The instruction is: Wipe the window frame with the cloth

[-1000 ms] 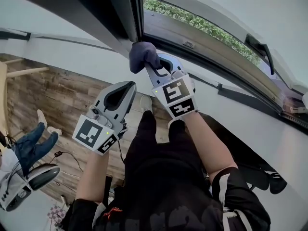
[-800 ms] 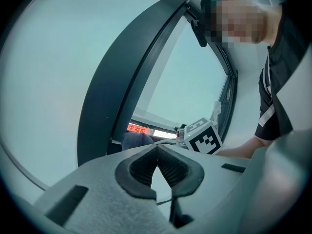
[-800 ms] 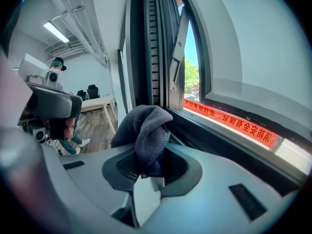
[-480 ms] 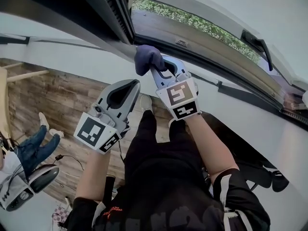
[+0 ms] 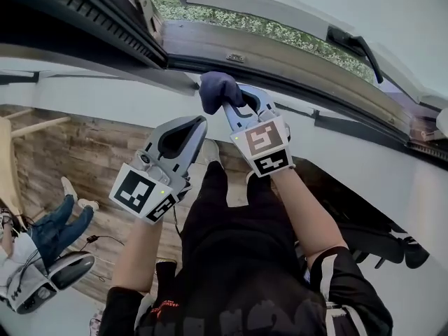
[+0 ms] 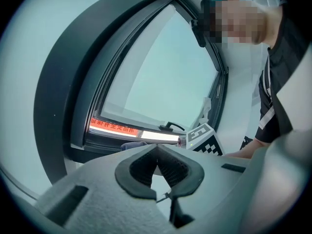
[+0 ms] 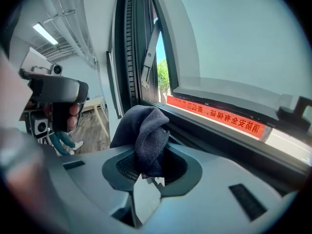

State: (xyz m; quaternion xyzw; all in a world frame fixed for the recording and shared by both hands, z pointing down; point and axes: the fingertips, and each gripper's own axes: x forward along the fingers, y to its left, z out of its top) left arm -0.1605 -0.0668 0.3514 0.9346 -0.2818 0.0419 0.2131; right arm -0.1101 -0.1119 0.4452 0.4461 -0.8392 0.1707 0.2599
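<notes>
While the right hand-held gripper (image 5: 234, 105) is clamped on a bunched dark blue cloth (image 5: 218, 89), the left hand-held gripper (image 5: 194, 123) hangs just beside it with its jaws closed together and nothing between them. Most of the cloth bulges out past the tips of the right jaws, with one fold pinched down between the pads. It sits at the inner edge of the window frame (image 5: 308, 68), on the lower rail close to the frame's left lower corner, where the dark upright meets the rail. Whether the fabric presses on the rail or stops just short of it cannot be told.

The left hand-held gripper is lower, in front of the white wall (image 5: 91, 93) under the frame. It is apart from the frame and points up toward that same corner.

A red strip (image 7: 219, 117) with print runs along the lower rail in the right gripper view. A dark window handle (image 5: 355, 46) shows farther toward the frame's right end, above the rail. The sash stands open, with green plants (image 5: 280, 28) outside beyond the rail.

Below, the person's black clothing (image 5: 238, 257) fills the middle of the head view over a wooden floor (image 5: 77, 142). Another person's legs (image 5: 59, 226) in blue jeans show at the floor's left edge.
</notes>
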